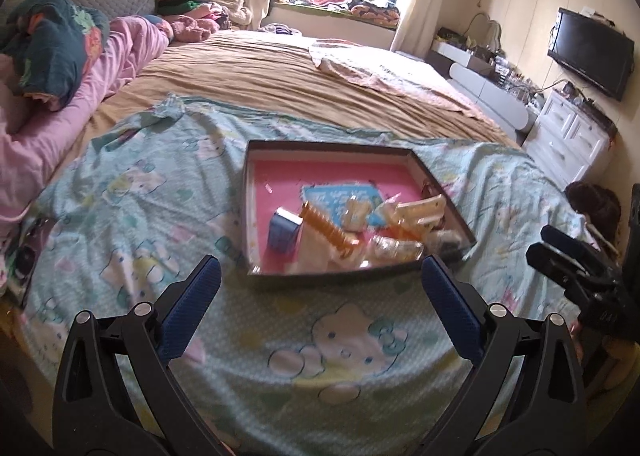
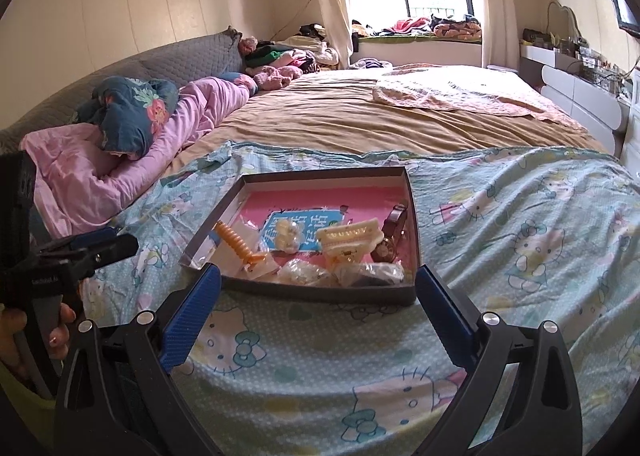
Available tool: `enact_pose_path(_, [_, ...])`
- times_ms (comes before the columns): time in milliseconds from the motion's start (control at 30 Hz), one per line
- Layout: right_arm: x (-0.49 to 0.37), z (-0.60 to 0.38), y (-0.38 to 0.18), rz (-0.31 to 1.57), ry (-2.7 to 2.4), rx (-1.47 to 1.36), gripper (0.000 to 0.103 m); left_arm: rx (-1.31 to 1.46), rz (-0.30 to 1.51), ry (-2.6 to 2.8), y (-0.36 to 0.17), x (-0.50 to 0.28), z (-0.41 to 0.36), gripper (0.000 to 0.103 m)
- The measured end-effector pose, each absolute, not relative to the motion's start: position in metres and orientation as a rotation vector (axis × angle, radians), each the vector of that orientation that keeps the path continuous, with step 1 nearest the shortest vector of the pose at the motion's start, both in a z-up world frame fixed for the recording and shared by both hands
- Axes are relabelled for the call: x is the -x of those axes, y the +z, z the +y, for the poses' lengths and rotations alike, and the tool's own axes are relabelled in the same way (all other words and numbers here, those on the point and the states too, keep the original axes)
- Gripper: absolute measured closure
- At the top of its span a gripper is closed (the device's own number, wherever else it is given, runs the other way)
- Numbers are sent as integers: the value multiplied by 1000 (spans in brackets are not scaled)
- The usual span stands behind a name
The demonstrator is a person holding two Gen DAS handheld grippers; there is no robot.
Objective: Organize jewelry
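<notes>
1. The wide bed (image 2: 360,124), with a tan sheet and a pale green cartoon-cat print cover (image 2: 520,240) spread over its near end, carried everything. The cover lay wrinkled and soft, so in my judgement any push on the box would have shifted it; lifts should be straight up.

2. The shallow dark cardboard box with pink lining (image 2: 312,200) sat on the cover, near the middle of the bed's near edge. The jewellery was inside it, heaped toward its near wall; its far half lay almost bare.

3. The left gripper (image 1: 320,296) and the right gripper (image 2: 318,300) both stood with blue-padded jaws spread wide and nothing between them, just short of the box's near wall.

4. Contents, right wrist view: a cream plastic hair clip (image 2: 352,240) near the right wall, a brown-strapped wristwatch (image 2: 390,236) against that wall, an orange ribbed hair claw (image 2: 236,246) by the left wall, clear packets (image 2: 304,276) along the near wall.

5. Judgement: the pieces appeared already gathered. If sorting continues, take one item at a time, clip or claw first, being rigid. Slippery packets call for an edge pinch. The watch, tight to the wall, risks a jaw catching the cardboard.
</notes>
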State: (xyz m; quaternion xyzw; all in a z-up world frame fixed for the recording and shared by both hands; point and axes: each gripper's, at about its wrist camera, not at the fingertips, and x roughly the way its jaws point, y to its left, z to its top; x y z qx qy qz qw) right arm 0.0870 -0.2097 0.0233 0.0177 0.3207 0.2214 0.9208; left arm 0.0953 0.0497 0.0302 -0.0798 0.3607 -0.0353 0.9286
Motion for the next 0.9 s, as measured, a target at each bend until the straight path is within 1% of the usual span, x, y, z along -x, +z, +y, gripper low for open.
enact_pose_path(433, [-62, -207, -5, 737, 460, -33, 6, 168, 764, -76, 9, -65, 40, 9])
enact_pose_path(900, [-55, -212, -7, 746, 453, -21, 6, 145, 773, -89, 5, -56, 25, 9])
